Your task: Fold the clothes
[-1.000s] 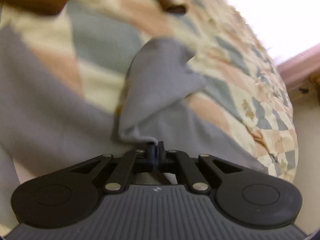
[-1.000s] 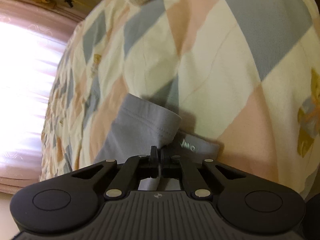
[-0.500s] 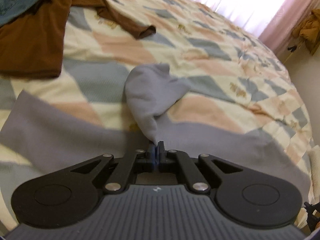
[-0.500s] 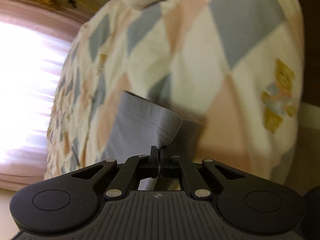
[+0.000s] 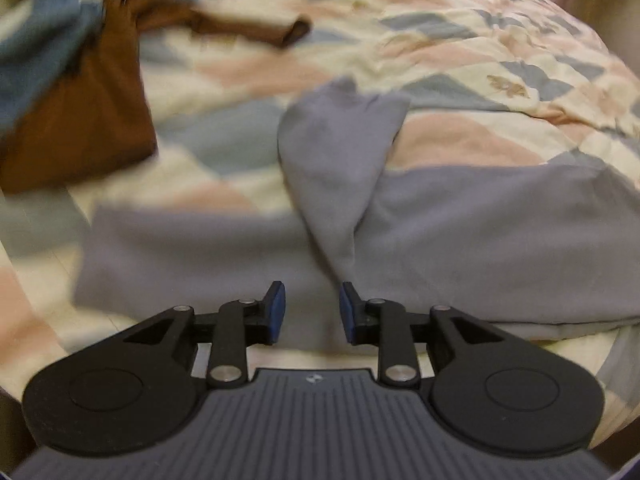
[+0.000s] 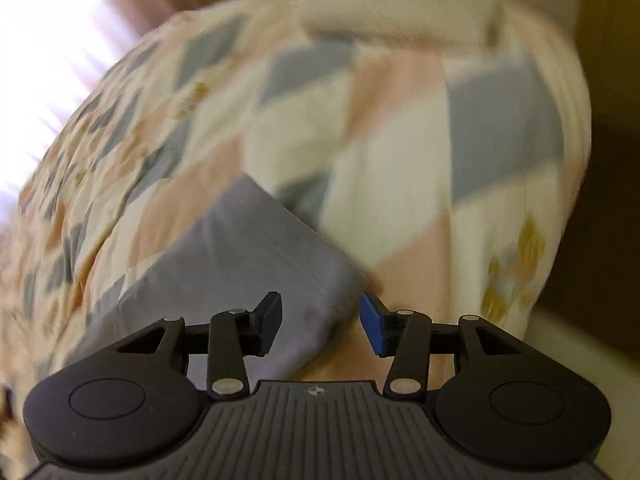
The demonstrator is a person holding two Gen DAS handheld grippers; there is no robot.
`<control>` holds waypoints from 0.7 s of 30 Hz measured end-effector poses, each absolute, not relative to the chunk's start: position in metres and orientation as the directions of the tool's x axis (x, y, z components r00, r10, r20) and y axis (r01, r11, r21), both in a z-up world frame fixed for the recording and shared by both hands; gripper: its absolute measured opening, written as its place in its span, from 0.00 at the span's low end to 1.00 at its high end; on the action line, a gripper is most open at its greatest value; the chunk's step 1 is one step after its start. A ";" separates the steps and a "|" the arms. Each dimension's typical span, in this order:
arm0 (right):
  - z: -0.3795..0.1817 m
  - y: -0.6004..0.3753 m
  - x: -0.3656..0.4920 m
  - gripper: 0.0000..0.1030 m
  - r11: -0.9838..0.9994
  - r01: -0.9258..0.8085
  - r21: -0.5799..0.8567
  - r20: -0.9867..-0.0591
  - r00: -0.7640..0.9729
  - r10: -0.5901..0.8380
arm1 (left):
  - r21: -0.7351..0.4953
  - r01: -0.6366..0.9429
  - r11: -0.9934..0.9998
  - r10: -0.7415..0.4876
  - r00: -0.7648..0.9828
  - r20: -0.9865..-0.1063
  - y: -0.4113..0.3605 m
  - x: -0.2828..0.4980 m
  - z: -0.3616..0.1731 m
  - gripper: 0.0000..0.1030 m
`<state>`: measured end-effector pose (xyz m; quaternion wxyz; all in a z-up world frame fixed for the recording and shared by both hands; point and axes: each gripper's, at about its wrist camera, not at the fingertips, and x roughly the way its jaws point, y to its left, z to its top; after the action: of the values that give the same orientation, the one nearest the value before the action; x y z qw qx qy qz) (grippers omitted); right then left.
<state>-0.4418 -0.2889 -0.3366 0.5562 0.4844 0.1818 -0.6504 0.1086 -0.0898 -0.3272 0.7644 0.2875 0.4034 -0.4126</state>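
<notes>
Left gripper [image 5: 311, 311]: fingers parted, nothing between the pads — the jaws have just been opening. Directly below and ahead lies the grey garment [image 5: 480, 240], spread flat across the patchwork quilt [image 5: 460, 52] of the bed, with one sleeve [image 5: 336, 152] folded up over its body.

Right gripper [image 6: 322, 324]: fingers likewise parted, the jaws just having opened. A hemmed edge of the grey garment [image 6: 256, 248] lies beneath the gap; the pads do not press on it.

Beyond the garment, in the left wrist view, a brown garment [image 5: 80, 128] lies on the quilt, partly under a blue one [image 5: 36, 64]. Both views are motion-blurred — finer detail unreadable.
</notes>
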 end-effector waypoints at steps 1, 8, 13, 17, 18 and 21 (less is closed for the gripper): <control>-0.330 -0.288 -0.431 0.46 -0.276 0.914 0.296 -0.817 0.093 -0.568 | 0.163 0.876 0.453 -0.408 0.367 -0.836 -0.101 0.104 -0.321 0.33; -0.338 -0.299 -0.335 0.46 -0.068 0.931 0.358 -0.804 0.270 -0.530 | 0.344 0.908 0.239 -0.463 0.417 -0.782 -0.236 0.096 -0.360 0.36; -0.349 -0.306 -0.294 0.47 -0.033 0.906 0.421 -0.800 0.354 -0.484 | 0.431 0.877 0.211 -0.378 0.480 -0.791 -0.289 0.110 -0.410 0.34; -0.356 -0.309 -0.287 0.48 -0.028 0.909 0.415 -0.813 0.357 -0.461 | 0.433 0.882 0.185 -0.376 0.470 -0.799 -0.291 0.117 -0.426 0.27; -0.358 -0.309 -0.286 0.48 -0.034 0.910 0.413 -0.817 0.354 -0.455 | 0.424 0.886 0.185 -0.389 0.463 -0.797 -0.289 0.119 -0.425 0.07; -0.361 -0.311 -0.285 0.48 -0.056 0.905 0.422 -0.821 0.355 -0.447 | 0.350 0.894 0.281 -0.437 0.444 -0.783 -0.272 0.135 -0.406 0.04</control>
<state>-0.2849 -0.3105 -0.3609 0.6490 0.5065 0.2258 -0.5208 0.1350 -0.2716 -0.4062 0.7482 0.4024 0.2838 -0.4446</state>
